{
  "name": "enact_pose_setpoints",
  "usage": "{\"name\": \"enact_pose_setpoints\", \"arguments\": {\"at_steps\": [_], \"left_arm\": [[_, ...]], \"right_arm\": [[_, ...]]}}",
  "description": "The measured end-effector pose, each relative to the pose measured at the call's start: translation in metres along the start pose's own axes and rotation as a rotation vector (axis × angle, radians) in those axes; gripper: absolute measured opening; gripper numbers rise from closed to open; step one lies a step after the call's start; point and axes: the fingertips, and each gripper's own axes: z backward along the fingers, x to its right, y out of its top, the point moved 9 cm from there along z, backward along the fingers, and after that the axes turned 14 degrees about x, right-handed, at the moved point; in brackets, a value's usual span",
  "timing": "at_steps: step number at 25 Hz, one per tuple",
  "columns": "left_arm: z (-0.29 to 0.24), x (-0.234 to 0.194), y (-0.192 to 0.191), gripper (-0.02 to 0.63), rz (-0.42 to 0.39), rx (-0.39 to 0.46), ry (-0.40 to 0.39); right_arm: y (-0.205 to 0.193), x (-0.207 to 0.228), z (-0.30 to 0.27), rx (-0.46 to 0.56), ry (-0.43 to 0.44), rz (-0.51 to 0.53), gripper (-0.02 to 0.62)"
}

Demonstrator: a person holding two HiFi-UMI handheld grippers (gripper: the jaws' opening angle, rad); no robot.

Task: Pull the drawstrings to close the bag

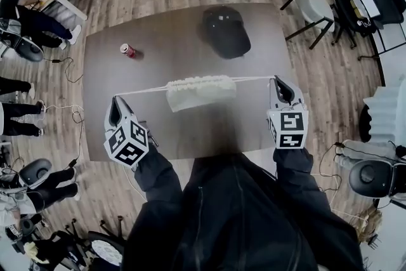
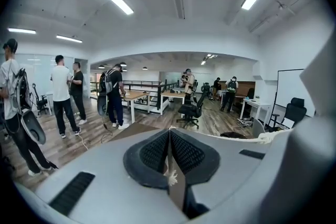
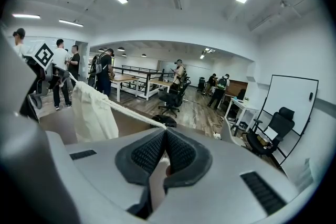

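A cream drawstring bag [image 1: 200,91] hangs gathered above the middle of the dark table [image 1: 114,70], its mouth bunched along a white cord. The left drawstring [image 1: 143,92] runs taut to my left gripper [image 1: 116,104], whose jaws are shut on it; its frayed end [image 2: 170,178] pokes out behind the pads in the left gripper view. The right drawstring [image 1: 254,79] stretches to my right gripper [image 1: 277,81], also shut on it. In the right gripper view the bag [image 3: 94,113] hangs at the left and the cord [image 3: 131,113] leads straight into the closed jaws [image 3: 165,131].
A black cap [image 1: 226,32] lies at the table's far side and a red can [image 1: 128,50] lies at the far left. Office chairs [image 1: 311,6] and desks stand around the table. Several people [image 2: 65,92] stand on the wooden floor beyond.
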Motion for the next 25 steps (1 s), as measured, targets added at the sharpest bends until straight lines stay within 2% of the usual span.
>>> {"name": "enact_pose_setpoints", "arguments": {"at_steps": [14, 17, 21, 25], "left_arm": [[0.003, -0.032, 0.004, 0.035, 0.003, 0.013, 0.095], [0.001, -0.040, 0.005, 0.035, 0.022, 0.009, 0.099], [0.006, -0.049, 0.008, 0.035, 0.003, 0.018, 0.141], [0.010, -0.059, 0.007, 0.035, 0.032, 0.018, 0.166]], "right_arm": [[-0.019, 0.024, 0.006, -0.032, -0.099, -0.002, 0.026], [-0.011, 0.030, 0.007, -0.018, -0.106, 0.012, 0.026], [-0.013, 0.037, 0.008, -0.033, -0.118, -0.003, 0.026], [-0.020, 0.049, 0.015, -0.049, -0.143, -0.003, 0.026]]}}
